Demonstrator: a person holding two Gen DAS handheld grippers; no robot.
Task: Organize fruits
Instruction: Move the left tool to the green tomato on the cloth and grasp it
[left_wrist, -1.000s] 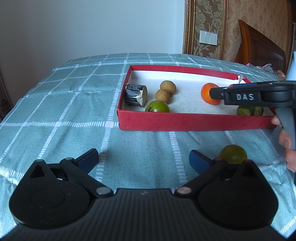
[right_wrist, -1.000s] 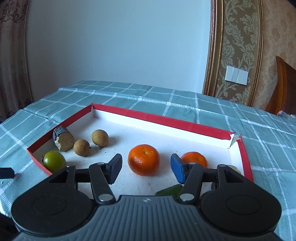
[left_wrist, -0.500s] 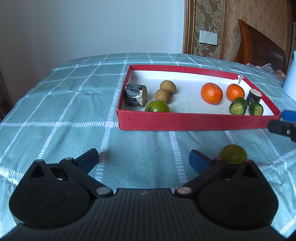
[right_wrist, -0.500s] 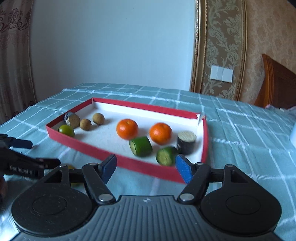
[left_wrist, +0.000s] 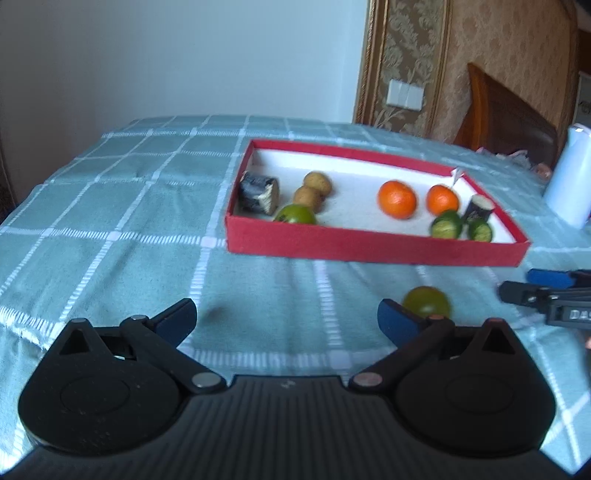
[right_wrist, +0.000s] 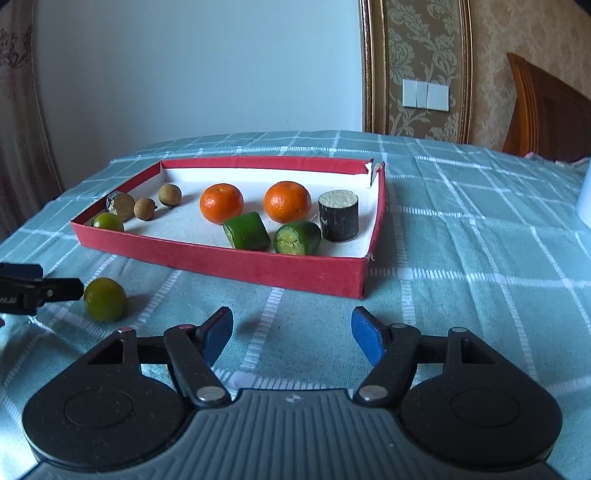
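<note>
The right gripper (right_wrist: 291, 334) has pulled back out of the red tray (right_wrist: 229, 264) and now hangs over the checked cloth (right_wrist: 461, 258) in front of it. A second ago its jaws stood either side of an orange inside the tray; now both oranges (right_wrist: 221, 203) sit free on the white floor, next to the cucumber pieces (right_wrist: 246, 230) and a dark log (right_wrist: 338, 215). That reads as a finished placement, with the right hand free for the next piece. Its jaws are opening, with nothing between them.

One fruit is left outside: a green plum (right_wrist: 105, 299) on the cloth, just in front of the tray's near wall. In the right wrist view it lies well to the left of the right jaws, close to the tip of the left gripper (left_wrist: 286, 321). In the left wrist view the plum (left_wrist: 426, 302) sits just beyond the right-hand blue pad, off the centre line and not between the jaws. The left jaws are spread wide and empty. A second green plum (left_wrist: 295, 215) lies in the tray's left end by the two longans (left_wrist: 317, 182), which is probably where the loose one belongs.
</note>
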